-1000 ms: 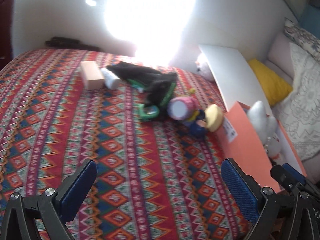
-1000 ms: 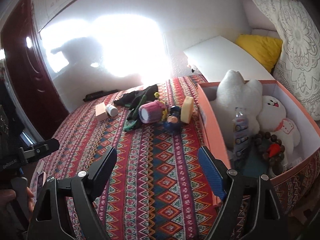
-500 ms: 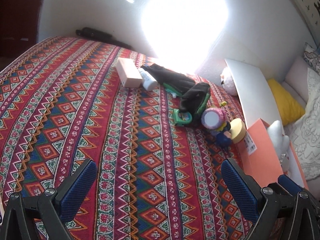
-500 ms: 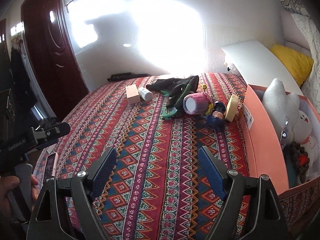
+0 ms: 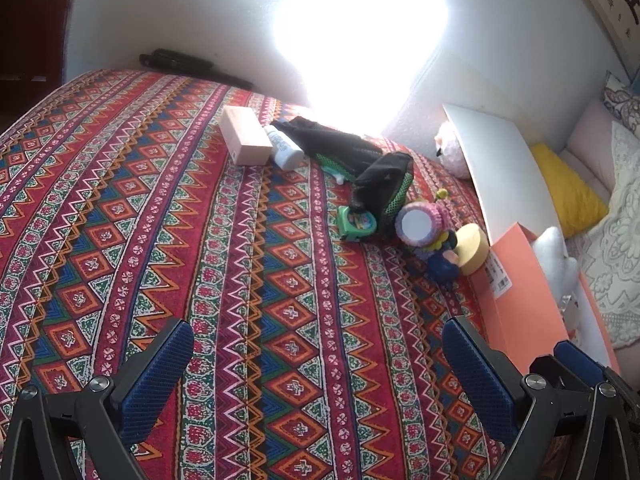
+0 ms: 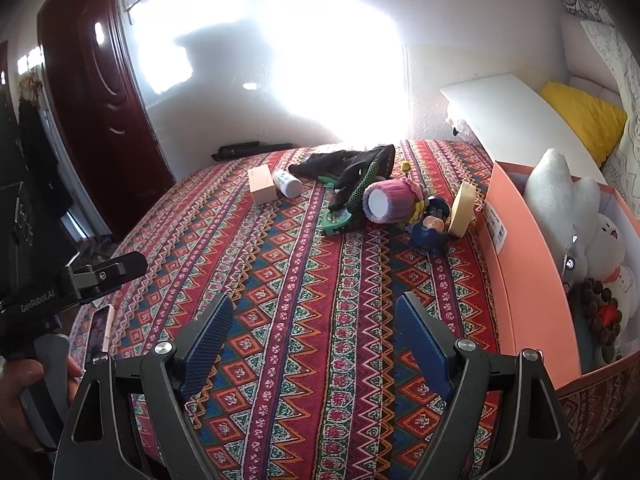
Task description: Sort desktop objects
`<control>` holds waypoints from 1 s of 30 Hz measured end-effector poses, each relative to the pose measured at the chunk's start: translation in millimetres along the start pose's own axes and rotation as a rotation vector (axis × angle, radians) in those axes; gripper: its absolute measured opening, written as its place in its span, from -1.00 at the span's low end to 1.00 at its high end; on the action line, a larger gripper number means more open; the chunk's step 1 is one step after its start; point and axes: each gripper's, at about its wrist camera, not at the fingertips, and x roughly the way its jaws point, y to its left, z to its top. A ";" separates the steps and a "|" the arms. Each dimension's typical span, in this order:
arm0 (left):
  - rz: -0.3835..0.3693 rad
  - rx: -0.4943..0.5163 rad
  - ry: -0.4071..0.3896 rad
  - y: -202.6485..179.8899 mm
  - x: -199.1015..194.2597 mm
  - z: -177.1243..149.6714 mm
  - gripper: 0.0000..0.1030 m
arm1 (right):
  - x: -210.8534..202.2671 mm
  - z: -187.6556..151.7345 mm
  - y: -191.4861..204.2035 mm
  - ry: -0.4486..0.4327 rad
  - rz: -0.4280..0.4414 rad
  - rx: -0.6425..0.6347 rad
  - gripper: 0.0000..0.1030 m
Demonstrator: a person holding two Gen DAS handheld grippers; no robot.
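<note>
Both the left tool and the right tool stand apart and empty over the patterned table, while the toys cluster mid-right of the frame beside the orange box.

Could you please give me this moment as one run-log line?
left gripper: open, empty | right gripper: open, empty | loose items: on cloth | box: holds plush toys

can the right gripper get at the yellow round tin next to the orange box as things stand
Probably yes. The right gripper is open and empty, with bare cloth ahead; the yellow tin stands on edge, the doll and orange box crowding it.
</note>
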 end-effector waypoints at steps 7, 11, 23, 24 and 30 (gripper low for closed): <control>0.005 0.017 0.007 -6.2 2.8 -0.2 0.98 | 3.2 0.2 -4.1 0.003 0.007 0.010 0.67; 0.006 0.021 0.013 -8.0 5.7 -0.2 0.98 | 4.4 -0.4 -7.2 0.004 0.008 0.019 0.67; 0.012 0.037 0.035 -14.2 16.8 -1.2 0.98 | 11.3 -1.5 -14.8 0.010 0.012 0.043 0.67; 0.013 0.038 0.038 -14.5 18.0 -1.5 0.98 | 12.2 -1.7 -15.2 0.011 0.012 0.045 0.67; 0.017 0.043 0.047 -16.7 23.0 -2.4 0.98 | 17.1 -1.6 -18.9 0.014 0.013 0.056 0.67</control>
